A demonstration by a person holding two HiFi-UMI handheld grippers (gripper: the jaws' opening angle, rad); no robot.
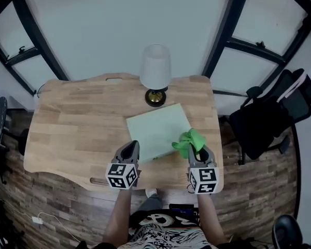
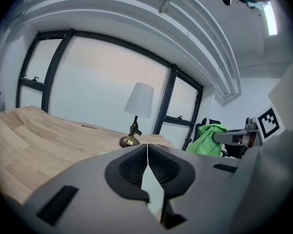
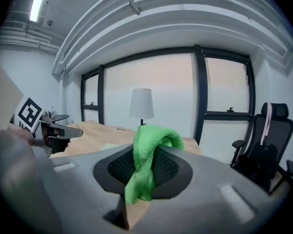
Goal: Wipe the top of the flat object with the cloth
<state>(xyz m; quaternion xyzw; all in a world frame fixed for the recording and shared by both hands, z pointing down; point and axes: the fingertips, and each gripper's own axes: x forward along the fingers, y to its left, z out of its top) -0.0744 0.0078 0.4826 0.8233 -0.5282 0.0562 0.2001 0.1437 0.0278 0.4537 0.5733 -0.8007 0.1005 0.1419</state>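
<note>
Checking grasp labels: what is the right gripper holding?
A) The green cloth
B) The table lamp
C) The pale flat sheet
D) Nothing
A: the right gripper has its jaws closed on the green cloth, which bunches out above them.

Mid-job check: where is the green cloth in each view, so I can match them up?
Head view: cloth right of centre, at the tips of the right gripper.
Left gripper view: cloth right of centre, held out by the right gripper.
Right gripper view: cloth dead centre, clamped between the jaws.
Shared landmark: the lamp with the white shade, visible in all three.
</note>
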